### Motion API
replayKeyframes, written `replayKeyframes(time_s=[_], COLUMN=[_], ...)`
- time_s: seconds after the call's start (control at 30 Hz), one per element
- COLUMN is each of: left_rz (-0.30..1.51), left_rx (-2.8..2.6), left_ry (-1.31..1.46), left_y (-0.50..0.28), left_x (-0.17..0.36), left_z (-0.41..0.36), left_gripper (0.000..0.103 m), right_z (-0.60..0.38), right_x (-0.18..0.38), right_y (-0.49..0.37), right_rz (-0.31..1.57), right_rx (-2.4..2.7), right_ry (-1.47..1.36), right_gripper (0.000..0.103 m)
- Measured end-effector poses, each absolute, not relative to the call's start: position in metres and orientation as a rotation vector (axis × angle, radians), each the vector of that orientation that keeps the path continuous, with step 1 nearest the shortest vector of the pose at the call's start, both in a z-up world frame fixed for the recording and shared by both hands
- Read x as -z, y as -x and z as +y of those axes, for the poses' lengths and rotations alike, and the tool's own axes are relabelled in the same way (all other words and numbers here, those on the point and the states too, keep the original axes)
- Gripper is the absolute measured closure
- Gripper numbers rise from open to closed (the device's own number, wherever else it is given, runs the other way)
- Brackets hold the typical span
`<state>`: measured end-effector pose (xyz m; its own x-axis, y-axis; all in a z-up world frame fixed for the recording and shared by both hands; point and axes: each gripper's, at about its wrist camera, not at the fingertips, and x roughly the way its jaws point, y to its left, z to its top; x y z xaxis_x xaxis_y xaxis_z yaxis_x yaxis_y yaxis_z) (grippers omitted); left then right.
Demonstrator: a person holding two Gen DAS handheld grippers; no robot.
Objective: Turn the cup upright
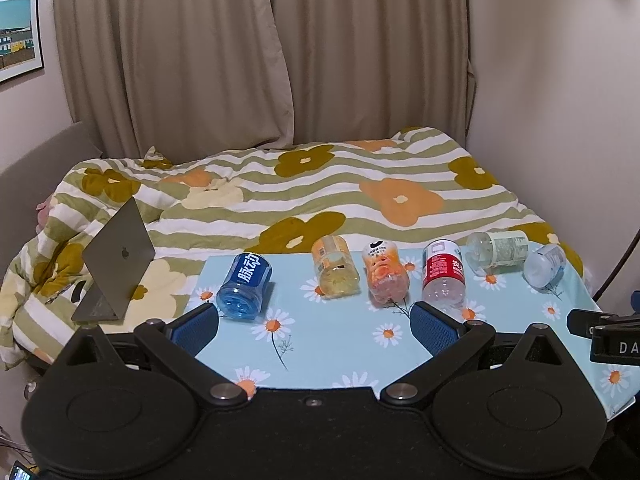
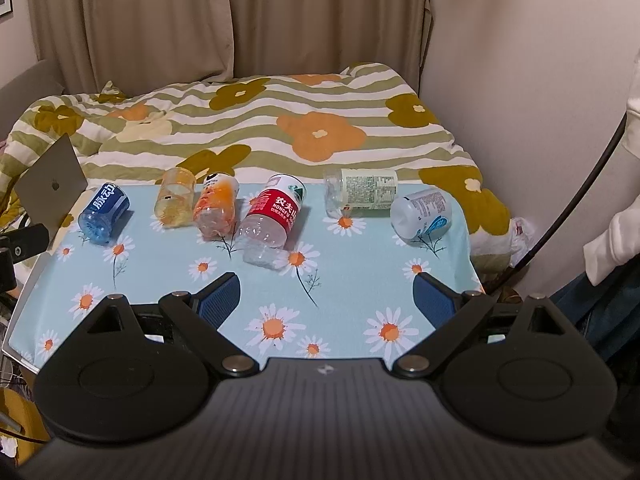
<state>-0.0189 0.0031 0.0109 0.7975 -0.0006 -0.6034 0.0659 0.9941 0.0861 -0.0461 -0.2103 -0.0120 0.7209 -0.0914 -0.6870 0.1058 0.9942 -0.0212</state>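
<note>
Both our grippers, left gripper (image 1: pixel 314 320) and right gripper (image 2: pixel 326 300), hover spread wide, holding nothing. We'd grab the blue cup (image 1: pixel 245 285) mid-body, then tip it up slowly

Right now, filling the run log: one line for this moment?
phase: pre-grasp | left gripper: open | right gripper: open | six cups lying on table | none upright

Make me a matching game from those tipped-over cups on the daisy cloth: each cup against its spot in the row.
Cups:
1. blue cup
2. red-label cup
3. white cup
4. orange cup

Spots:
A. far right end
B. far left end, nearest the laptop
C. third from left
D. fourth from left

Pairs: 1-B, 2-D, 3-A, 4-C
</note>
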Motion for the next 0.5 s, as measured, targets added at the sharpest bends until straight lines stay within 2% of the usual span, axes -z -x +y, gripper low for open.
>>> replayKeyframes(time_s=[0.5], left_rz=[0.640], left_rx=[0.030], left_ry=[-0.101], left_y=[0.0238], left_x=[-0.0134], left_z=[0.0052], left_gripper=[0.000], right_z=[-0.2102], right_x=[0.0132], right_y=[0.0497], right_rz=[0.756], right_rx=[0.108], right_ry=[-0.021], right_gripper=[0.000])
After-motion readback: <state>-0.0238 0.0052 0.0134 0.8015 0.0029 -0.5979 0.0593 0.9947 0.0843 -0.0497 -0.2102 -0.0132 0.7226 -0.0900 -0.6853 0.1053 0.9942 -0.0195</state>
